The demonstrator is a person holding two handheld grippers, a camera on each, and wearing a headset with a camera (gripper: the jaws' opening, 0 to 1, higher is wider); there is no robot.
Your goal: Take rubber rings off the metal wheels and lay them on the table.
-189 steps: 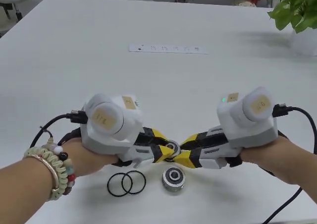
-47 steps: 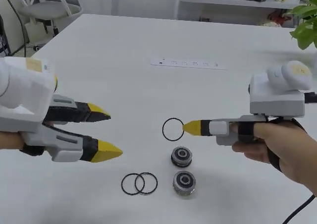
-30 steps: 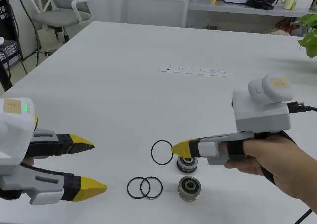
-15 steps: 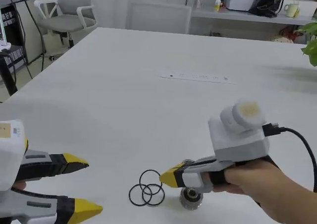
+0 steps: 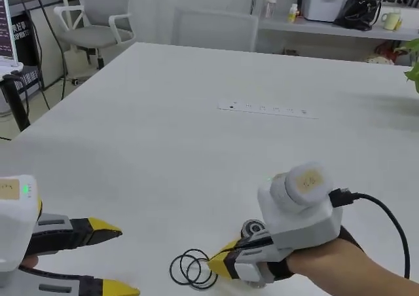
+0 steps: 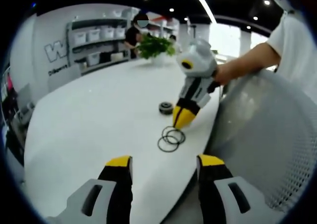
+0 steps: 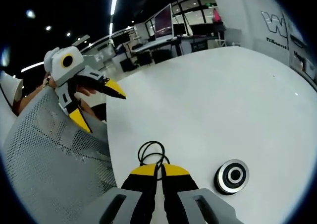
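Yellow-tipped right gripper (image 7: 158, 170), jaws clenched, sits low with its tips at the overlapping thin black rubber rings (image 7: 151, 152) on the white table (image 5: 196, 145). This is judged to be the laying of a ring with the others, though a pinch cannot be confirmed. The round metal wheel (image 7: 232, 176) lies just beside. Left gripper (image 6: 163, 163) is released and held clear.

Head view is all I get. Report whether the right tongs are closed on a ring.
Observer: In the right gripper view, the right gripper has its tongs pressed together. A rubber ring loops out from between the tips.
Operator: Give me the wheel's place from there.
Observer: One metal wheel lies flat on the table, to the right of the tongs in that view and apart from them.
Operator: Now the left tongs.
Observer: In the left gripper view, the left gripper has a grey mesh chair back close on its right, at the table's edge.
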